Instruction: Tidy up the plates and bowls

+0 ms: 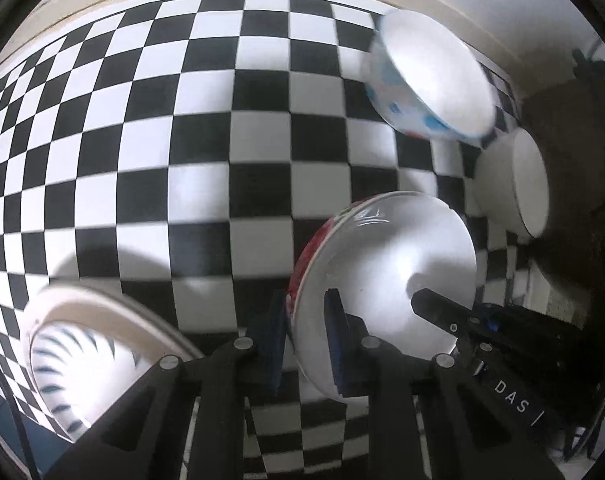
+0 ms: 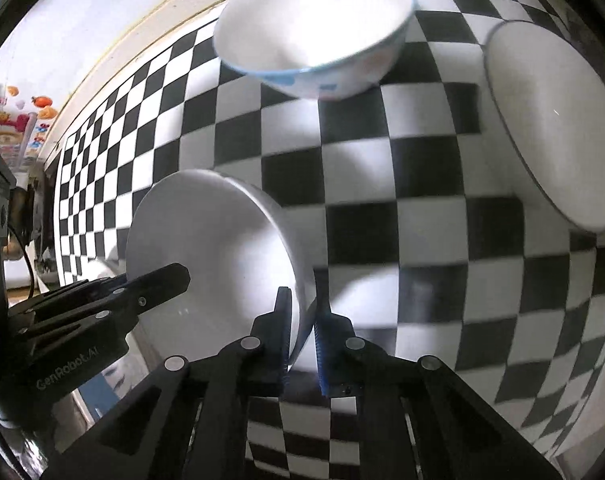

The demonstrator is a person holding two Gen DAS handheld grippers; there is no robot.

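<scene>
Left gripper (image 1: 304, 344) astride the near rim of a bowl (image 1: 386, 280), one finger inside, one outside. Right gripper (image 2: 304, 340) astride the same bowl's opposite rim. Striped plate (image 1: 86, 352) on the checkered table (image 1: 182, 140), left of the left gripper. Patterned bowl (image 2: 314, 24) ahead of the right gripper, at the table's far edge. Plain bowl (image 2: 554, 128) ahead and to its right.

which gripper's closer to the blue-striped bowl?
Left. The left gripper, clamped on the rim of the red-patterned bowl, sits beside the striped bowl; the right gripper grips the opposite rim, farther off.
</scene>
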